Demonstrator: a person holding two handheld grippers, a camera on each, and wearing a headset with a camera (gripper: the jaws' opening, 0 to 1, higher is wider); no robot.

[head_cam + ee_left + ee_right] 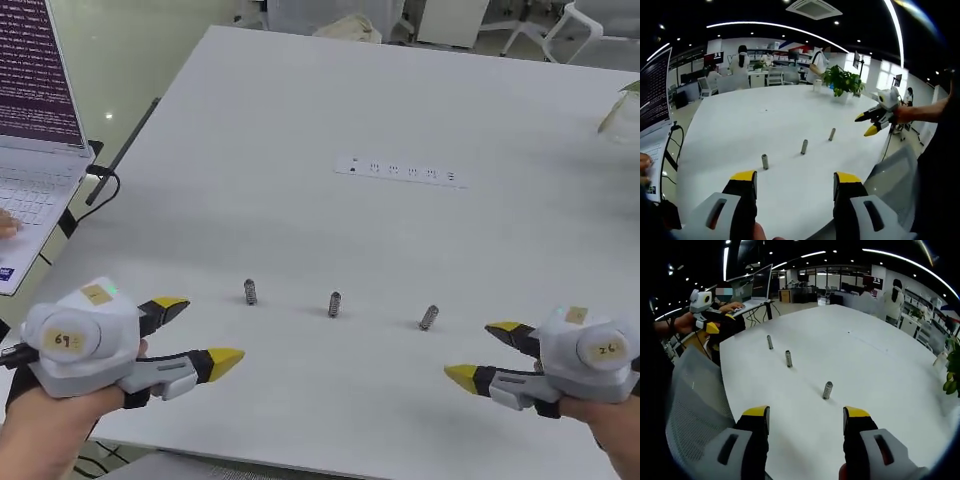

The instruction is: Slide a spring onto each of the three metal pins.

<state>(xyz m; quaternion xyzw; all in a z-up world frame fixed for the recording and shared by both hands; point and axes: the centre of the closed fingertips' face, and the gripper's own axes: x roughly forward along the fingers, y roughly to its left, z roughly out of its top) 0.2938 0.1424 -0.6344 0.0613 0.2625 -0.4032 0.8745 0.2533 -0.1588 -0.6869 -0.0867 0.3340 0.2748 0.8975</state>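
Count: three short grey metal pins, each sleeved in a coiled spring (827, 390). They are the left pin (250, 291), the middle pin (334, 304) and the right pin (429, 317). You hold two white grippers with yellow tips. There is also one white tabletop (400, 90) and one white power strip (400, 170)

Axis: the left pin and the middle pin stand upright, long axis vertical. In the head view the right pin leans, its top tipped toward your right

Position: the pins stand in one row across the tabletop, apart from each other, between your two grippers and a little farther from you than both

Your left gripper (212, 328) sits beside the left pin, to its left and nearer you, not touching it. Its jaws are spread, with nothing between them

Your right gripper (469, 350) sits just right of the right pin and nearer you, also clear of it. Its jaws are likewise parted and empty
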